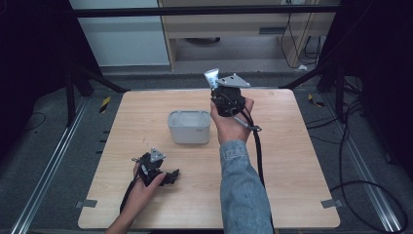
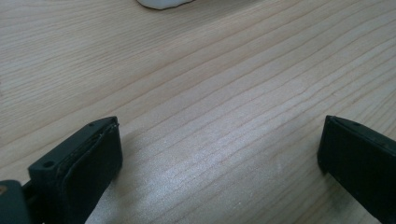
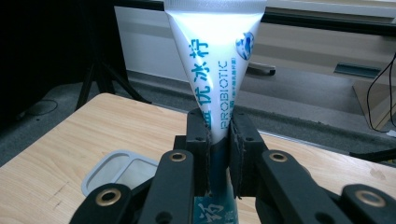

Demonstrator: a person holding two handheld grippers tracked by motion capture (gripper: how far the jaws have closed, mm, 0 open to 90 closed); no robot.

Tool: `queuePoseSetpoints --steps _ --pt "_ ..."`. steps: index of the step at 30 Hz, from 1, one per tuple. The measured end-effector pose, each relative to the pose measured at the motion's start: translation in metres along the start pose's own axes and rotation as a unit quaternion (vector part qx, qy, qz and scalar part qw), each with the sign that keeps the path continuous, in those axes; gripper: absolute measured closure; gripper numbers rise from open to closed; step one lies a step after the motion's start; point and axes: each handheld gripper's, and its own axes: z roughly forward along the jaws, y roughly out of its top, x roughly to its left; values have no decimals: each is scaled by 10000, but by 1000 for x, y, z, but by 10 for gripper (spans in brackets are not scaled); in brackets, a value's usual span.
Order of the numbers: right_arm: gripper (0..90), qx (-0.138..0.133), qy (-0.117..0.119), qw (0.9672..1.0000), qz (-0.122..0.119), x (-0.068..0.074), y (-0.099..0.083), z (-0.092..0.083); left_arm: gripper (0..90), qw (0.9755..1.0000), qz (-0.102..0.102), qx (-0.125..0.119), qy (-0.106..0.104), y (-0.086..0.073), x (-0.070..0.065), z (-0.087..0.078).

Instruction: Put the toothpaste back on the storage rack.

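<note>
My right gripper [image 1: 220, 87] is lifted over the far middle of the table [image 1: 272, 156], shut on a white tube [image 1: 211, 77] with blue print. In the right gripper view the tube [image 3: 215, 60] stands upright between the black pads, its flat crimped end up, and the gripper [image 3: 218, 140] squeezes its lower part. A white rectangular bin [image 1: 189, 126] sits mid-table, left of and below that hand; its rim [image 3: 105, 163] shows at lower left in the right gripper view. My left gripper [image 1: 170, 176] rests low near the front left, open, with bare wood between its jaws [image 2: 219, 154].
The bin's corner [image 2: 161, 3] peeks in at the top of the left gripper view. A cable [image 1: 258, 151] trails from the right gripper along the sleeve. Black frame legs and floor cables surround the table; a pale cabinet stands behind.
</note>
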Motion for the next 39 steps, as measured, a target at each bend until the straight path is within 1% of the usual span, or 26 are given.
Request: queuePoseSetpoints --steps 5,9,10,11,14,19,22,23,25,29,32,37,39 --pt "799 -11 8 10000 -27 5 6 7 0 10000 -3 -1 1 0 0 0" --pt "800 -67 60 10000 20 8 10 10 0 10000 2 0 0 0 0 0" --pt "799 -72 75 9999 9 11 12 12 0 10000 2 0 0 0 0 0" --pt "799 -72 75 9999 9 11 12 12 0 10000 3 1 0 0 0 0" --pt "799 -121 122 9998 -38 19 13 17 0 10000 -9 -9 3 0 0 0" --pt "799 -170 156 9997 -24 24 16 22 0 10000 3 -4 -4 0 0 0" --pt "799 -152 188 9997 -41 26 18 25 0 10000 6 -4 -7 0 0 0" --pt "799 -180 238 9996 6 26 20 28 0 10000 7 -5 -9 0 0 0" --pt "799 -188 252 9995 44 26 21 32 0 10000 2 -6 -9 0 0 0" --pt "799 -171 237 9996 5 29 22 38 0 10000 3 -8 -10 0 0 0" --pt "799 -195 266 9994 85 33 22 46 0 10000 3 -7 -11 0 0 0" --pt "799 -195 292 9994 54 38 20 54 0 10000 3 -8 -9 0 0 0" --pt "799 -260 341 9989 165 43 18 59 0 10000 24 -8 -19 1 0 1"
